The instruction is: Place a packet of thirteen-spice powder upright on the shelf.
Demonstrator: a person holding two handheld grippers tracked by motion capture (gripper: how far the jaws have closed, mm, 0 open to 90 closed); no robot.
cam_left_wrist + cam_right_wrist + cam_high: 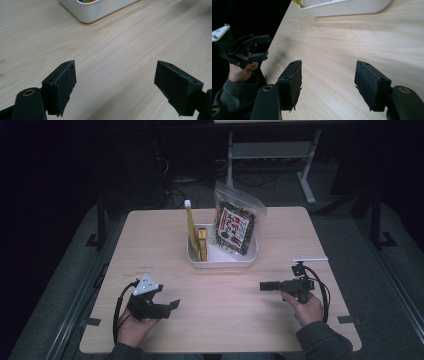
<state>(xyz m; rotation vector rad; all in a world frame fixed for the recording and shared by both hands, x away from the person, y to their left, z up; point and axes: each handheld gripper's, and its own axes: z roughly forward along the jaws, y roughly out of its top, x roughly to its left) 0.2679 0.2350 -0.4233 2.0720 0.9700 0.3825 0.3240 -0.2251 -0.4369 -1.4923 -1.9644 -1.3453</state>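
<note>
The left gripper hovers over the table, jaws wide apart and empty. The white tray holding a snack bag and yellow packs sits mid-table. The right gripper, jaws apart and empty, points left.

No readable text anywhere. Snack bag, standing at right in white tray at far middle of table: red-white label with print, too small to read. Yellow box and tall yellow packet at left in tray: markings blurred, illegible.
</note>
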